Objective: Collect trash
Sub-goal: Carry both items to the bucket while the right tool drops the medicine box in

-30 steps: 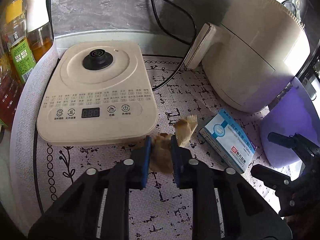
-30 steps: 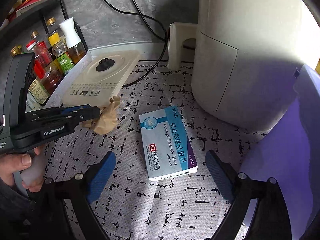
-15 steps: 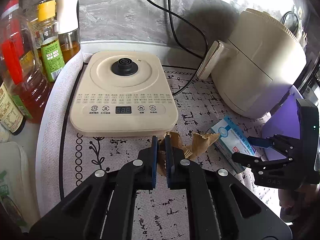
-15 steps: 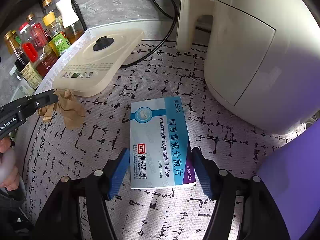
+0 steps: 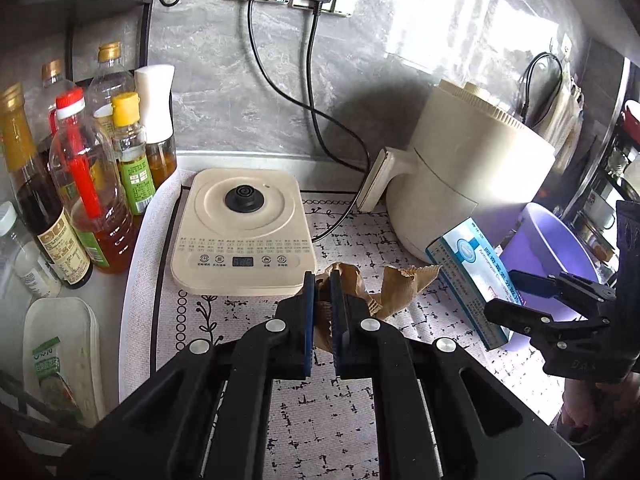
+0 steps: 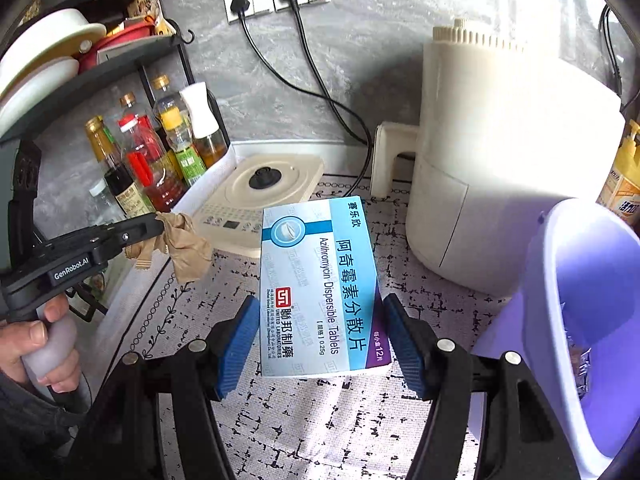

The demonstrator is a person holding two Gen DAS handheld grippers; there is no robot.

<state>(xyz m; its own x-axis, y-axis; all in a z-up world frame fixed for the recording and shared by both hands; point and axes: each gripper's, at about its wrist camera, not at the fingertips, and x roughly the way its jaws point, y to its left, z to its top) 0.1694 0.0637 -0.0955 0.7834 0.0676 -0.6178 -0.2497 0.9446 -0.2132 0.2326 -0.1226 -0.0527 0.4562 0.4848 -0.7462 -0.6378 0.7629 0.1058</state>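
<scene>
The left claw is almost pressed together. It pinches a crumpled brown paper between its blue pads. The paper hangs in the air above the patterned mat on the counter, just in front of the flat cream cooker. A hand grips the left claw's handle.

The right claw is partly spread. Its jaws have just been closing, and now both blue pads squeeze the sides of a blue and white medicine box. The box is lifted off the mat and tilted. It sits in front of the big cream air fryer. A purple trash bin stands just beside the right claw, next to the air fryer. Some bottles stand off to the left.
</scene>
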